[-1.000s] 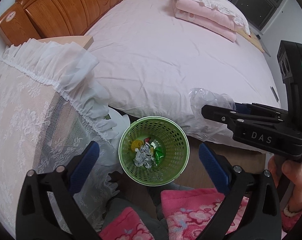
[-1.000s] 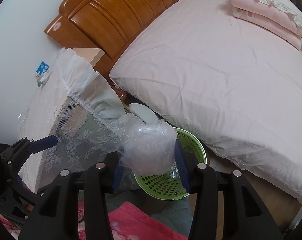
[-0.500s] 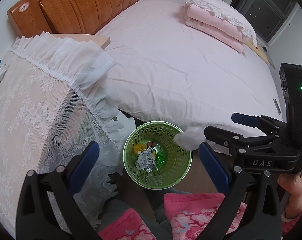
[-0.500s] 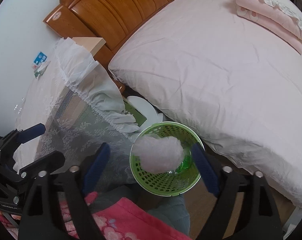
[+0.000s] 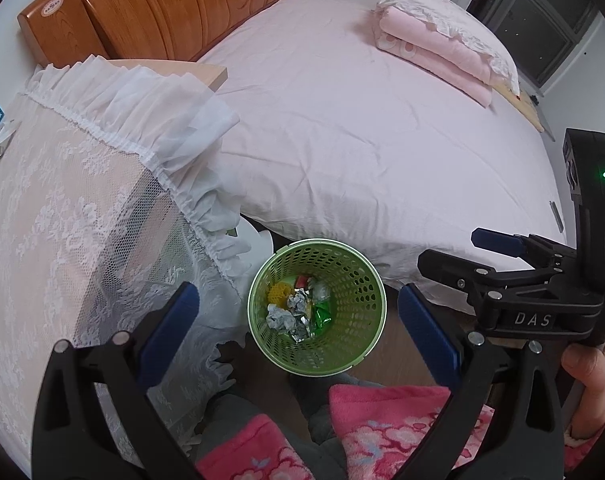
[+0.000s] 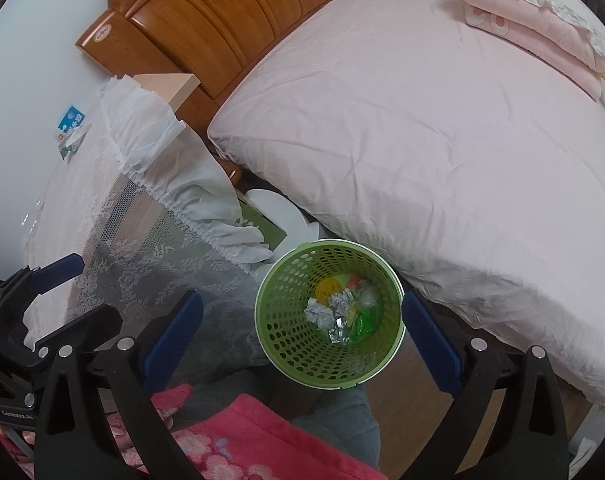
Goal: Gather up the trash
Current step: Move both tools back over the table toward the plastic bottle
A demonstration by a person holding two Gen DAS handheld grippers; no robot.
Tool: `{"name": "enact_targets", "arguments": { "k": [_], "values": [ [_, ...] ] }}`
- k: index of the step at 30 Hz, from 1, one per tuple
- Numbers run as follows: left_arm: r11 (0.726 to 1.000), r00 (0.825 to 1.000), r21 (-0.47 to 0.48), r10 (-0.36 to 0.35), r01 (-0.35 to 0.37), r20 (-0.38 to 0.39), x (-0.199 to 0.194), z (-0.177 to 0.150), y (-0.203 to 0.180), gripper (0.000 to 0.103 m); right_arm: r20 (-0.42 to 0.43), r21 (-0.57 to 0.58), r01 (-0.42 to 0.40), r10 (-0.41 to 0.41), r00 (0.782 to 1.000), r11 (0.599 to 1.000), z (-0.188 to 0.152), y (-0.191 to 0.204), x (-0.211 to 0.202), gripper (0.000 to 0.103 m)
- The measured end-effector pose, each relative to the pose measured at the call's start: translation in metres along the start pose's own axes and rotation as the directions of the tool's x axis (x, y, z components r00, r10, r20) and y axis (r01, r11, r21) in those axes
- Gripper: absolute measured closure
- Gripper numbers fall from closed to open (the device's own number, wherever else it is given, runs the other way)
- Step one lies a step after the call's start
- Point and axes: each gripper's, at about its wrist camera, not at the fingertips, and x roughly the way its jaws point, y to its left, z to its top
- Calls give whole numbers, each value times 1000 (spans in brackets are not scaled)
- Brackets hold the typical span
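Right wrist view put my right gripper [image 6: 302, 328] straight over the round green perforated plastic bin [image 6: 329, 312], its blue pads still spreading apart with nothing caught between them. The trash, crumpled grey paper and foil wads [image 6: 330, 312] with a green wrapper and a yellow scrap, lay at the bottom of that bin on the floor beside the bed. I judged the drop step nearly finished; to do it well I had to keep the hand steady above the rim until the pads stood fully apart, then lift clear without clipping the rim.

My left gripper [image 5: 298, 332] hung over the same bin, its pads wide apart and empty.

Around the bin sat the pink-sheeted bed with its orange wooden headboard [image 6: 422, 120], a white lace cloth draped over a side table [image 6: 142, 208], and a blue-and-white packet [image 6: 68, 122] on that cloth. The lace frill hung close to the rim and could snag a pad.
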Motion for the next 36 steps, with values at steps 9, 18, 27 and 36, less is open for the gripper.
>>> {"name": "enact_targets", "arguments": {
  "k": [9,18,27,36],
  "values": [
    [994,998,-104,37,-33,41,-14,-2,36,8,0,-15,-7,7,1000,1000,3,9,2,4],
    [941,987,-320,140,-110,74,-44,-21,130,8,-17,-121,-74,73,997,990,18,68,22,4],
    [855,965,-486,249,-180,80,-77,-53,225,8,-66,-314,-161,148,987,936,30,169,48,4],
    [815,939,-524,335,-247,78,-98,-65,297,8,-107,-505,-214,186,977,836,46,269,64,4]
  ]
}}
